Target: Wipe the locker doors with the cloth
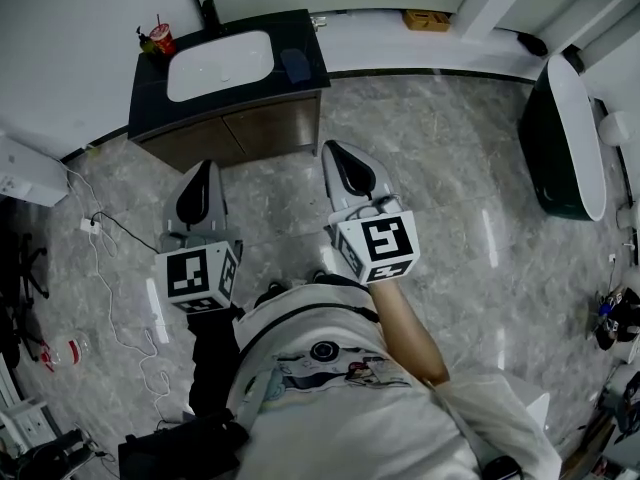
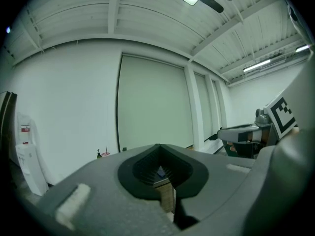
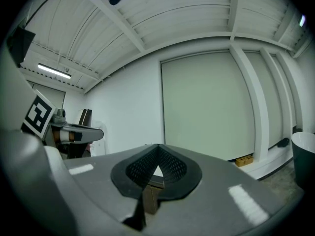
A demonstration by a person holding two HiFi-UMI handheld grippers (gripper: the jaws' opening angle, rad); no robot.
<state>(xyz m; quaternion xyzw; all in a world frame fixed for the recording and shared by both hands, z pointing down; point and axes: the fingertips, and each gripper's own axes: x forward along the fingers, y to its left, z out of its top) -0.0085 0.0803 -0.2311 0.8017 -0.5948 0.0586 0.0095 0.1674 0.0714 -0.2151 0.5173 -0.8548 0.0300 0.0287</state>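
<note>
While the head view shows the brown cabinet doors (image 1: 240, 133) under the washbasin (image 1: 220, 65), near the left gripper (image 1: 207, 166) and right gripper (image 1: 331, 148), each gripper view shows fingers (image 3: 221, 191) closed together, empty.

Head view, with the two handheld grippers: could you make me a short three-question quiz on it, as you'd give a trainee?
1. True or false: the right gripper has its jaws wide open.
2. What colour is the plastic cup with a straw on the black countertop? A) red B) blue C) yellow
3. Fill in: the left gripper and the right one both point toward the brown wooden cabinet doors under the white oval ____.

Key: 1 false, its jaws are shut with nothing between them; 2 A; 3 sink basin.
</note>
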